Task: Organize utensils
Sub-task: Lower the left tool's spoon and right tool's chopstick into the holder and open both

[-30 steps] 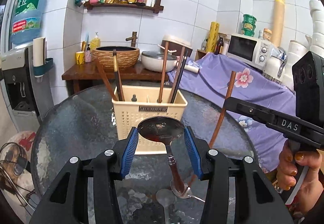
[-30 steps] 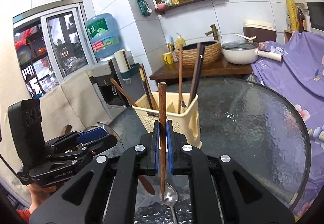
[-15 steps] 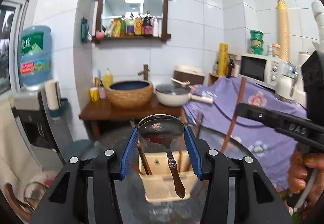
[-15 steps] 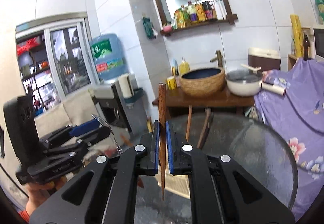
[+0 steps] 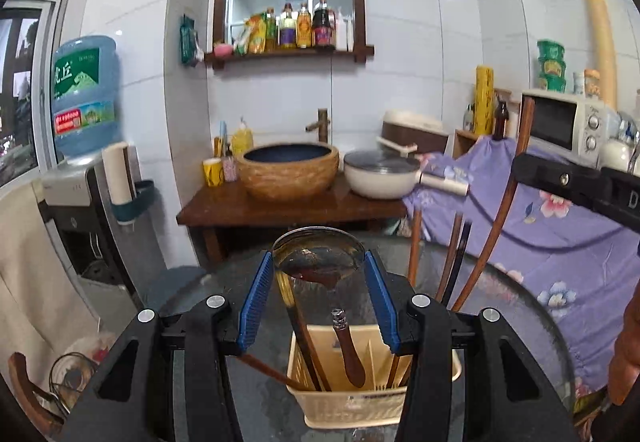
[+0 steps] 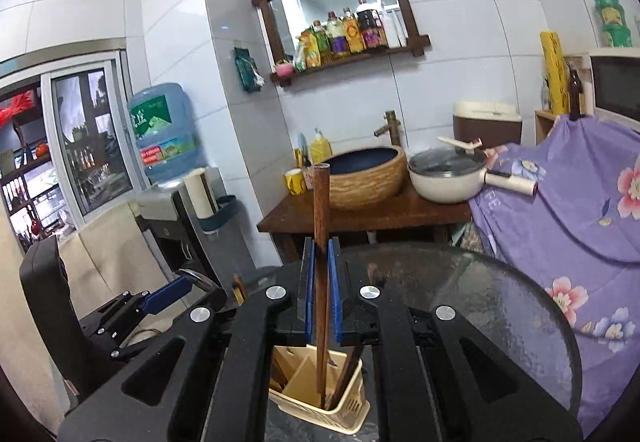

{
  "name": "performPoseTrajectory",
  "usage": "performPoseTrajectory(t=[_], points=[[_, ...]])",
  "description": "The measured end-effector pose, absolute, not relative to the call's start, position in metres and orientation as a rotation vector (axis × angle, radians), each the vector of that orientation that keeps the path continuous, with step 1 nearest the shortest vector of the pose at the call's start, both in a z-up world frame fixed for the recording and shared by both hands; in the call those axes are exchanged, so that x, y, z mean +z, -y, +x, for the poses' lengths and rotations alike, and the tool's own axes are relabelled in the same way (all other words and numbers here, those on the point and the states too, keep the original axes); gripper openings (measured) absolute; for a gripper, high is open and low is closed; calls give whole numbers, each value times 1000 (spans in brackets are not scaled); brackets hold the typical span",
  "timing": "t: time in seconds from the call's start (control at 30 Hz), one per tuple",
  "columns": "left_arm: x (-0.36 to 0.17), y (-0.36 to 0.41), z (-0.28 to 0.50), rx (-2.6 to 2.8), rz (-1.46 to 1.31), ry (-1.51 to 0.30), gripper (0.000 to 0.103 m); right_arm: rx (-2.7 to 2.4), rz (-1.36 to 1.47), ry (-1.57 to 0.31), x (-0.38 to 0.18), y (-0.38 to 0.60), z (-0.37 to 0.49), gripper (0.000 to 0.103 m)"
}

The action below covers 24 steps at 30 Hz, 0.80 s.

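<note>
Both grippers are matte black plastic with angular, cut-out arms, round silver screws at the joints, and ribbed blue pads lining the fingers. The left gripper (image 5: 319, 298) and right gripper (image 6: 319, 294) look alike. In the left wrist view, the right gripper's black body carries white lettering, cut off at the frame edge.

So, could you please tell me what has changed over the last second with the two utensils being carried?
Both were lifted off the glass table and brought over the cream utensil basket. The left hand-held gripper now holds the spoon with its handle hanging into the basket; the right hand-held gripper has lowered the wooden chopstick tip into it. Neither grip changed, and the basket's other utensils stayed put.
</note>
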<state>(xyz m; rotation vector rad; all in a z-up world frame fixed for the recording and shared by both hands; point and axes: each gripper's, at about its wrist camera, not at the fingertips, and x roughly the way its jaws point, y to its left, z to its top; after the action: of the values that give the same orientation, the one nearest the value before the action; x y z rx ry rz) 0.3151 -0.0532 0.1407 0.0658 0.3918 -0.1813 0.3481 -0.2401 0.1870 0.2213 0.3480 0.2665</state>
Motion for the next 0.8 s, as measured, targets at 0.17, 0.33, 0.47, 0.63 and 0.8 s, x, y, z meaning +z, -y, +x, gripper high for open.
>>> performPoseTrajectory(t=[0.17, 0.33, 0.47, 0.63, 0.8], points=[[108, 54, 321, -194, 55, -454, 46, 243, 215, -399, 150, 238, 354, 8], [89, 61, 323, -193, 92, -478, 46, 244, 204, -439, 122, 233, 356, 8], [78, 62, 324, -197, 105, -495, 46, 240, 196, -442, 111, 231, 356, 8], [68, 68, 324, -213, 129, -517, 46, 238, 198, -444, 111, 232, 357, 8], [70, 70, 315, -236, 132, -496, 52, 237, 214, -444, 107, 237, 360, 25]])
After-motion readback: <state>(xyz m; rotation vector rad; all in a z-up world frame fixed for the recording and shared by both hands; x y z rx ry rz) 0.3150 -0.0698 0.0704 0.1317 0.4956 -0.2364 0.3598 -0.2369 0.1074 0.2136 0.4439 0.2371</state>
